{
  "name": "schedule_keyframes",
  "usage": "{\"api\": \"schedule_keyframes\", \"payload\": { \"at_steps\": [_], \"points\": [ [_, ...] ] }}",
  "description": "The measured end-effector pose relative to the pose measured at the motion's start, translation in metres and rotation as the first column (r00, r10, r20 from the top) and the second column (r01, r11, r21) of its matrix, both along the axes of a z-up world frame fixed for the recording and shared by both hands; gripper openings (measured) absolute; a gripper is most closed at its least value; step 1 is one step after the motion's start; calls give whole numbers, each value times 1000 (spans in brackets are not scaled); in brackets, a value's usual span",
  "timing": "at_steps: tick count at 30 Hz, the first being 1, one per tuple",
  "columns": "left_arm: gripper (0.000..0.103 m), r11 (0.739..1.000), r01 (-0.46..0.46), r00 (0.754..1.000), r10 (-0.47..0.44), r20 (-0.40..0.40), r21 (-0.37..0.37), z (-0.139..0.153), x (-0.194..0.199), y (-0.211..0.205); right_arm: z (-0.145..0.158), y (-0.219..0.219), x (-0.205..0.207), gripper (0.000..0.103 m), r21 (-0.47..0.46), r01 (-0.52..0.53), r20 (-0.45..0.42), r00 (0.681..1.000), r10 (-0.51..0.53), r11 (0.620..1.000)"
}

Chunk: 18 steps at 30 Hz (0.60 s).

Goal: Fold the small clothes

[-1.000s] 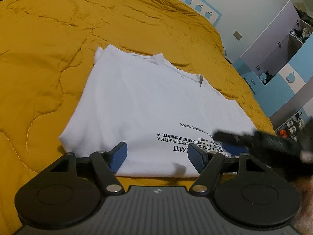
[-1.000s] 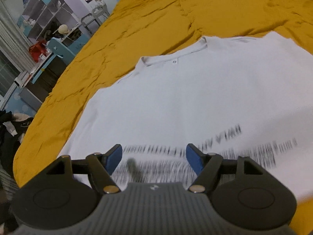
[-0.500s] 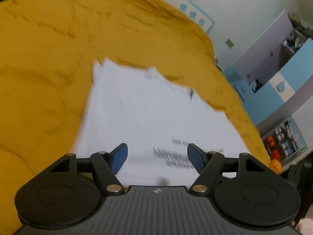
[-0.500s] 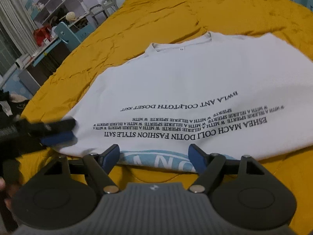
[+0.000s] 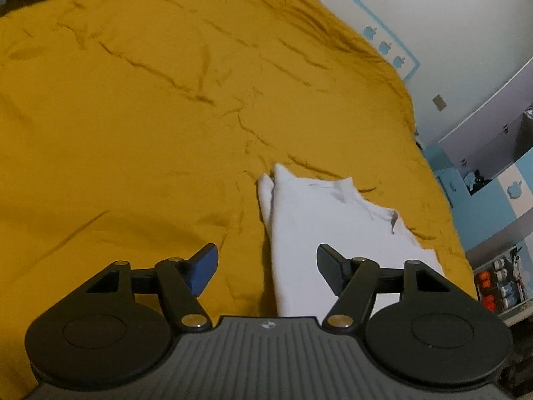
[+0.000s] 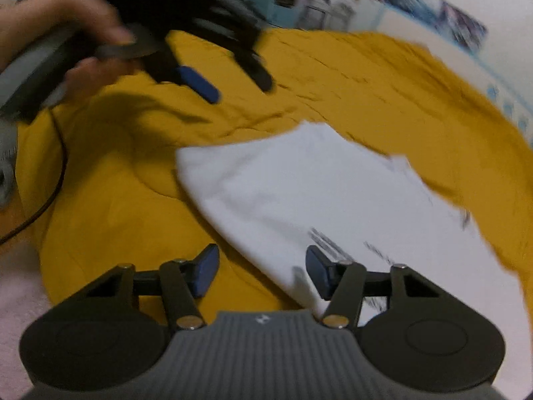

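A: Shirt (image 5: 336,226) lay flat on the bed (image 5: 133,116), lower right of the left view, text side up in the right view (image 6: 333,206).

B: Both claws were empty. Left claw (image 5: 266,268) stood wide with jaws easing inward; right claw (image 6: 261,271) was closing, the shirt's near edge between its pads but not pinched.

A: I'd say catch that side edge squarely, both layers, before folding across.

B: Plenty of bare bed to the left; the bed's edge ran close on the right.
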<state>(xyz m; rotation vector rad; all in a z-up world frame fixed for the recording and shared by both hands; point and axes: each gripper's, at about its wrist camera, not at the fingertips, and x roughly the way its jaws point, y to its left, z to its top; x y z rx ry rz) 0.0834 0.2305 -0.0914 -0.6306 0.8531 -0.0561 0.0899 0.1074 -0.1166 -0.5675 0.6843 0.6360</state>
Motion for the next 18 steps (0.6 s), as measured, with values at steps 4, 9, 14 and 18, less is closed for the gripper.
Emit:
{"api": "schedule_keyframes", "payload": {
  "at_steps": [4, 9, 14, 18],
  "points": [
    [79, 998, 39, 999, -40, -22, -54, -18, 22, -2, -4, 24, 0, 50, -42, -41, 71, 997, 44, 998],
    [79, 982, 48, 999, -52, -15, -185, -37, 52, 0, -12, 46, -3, 48, -98, -69, 178, 980, 85, 993],
    [79, 979, 32, 998, -42, -47, -201, -57, 86, 2, -16, 55, 4, 48, -94, -66, 182, 980, 82, 993],
    [79, 975, 48, 996, -63, -62, -219, -71, 112, 3, -18, 59, 20, 48, -68, -65, 154, 985, 75, 996]
  ]
}}
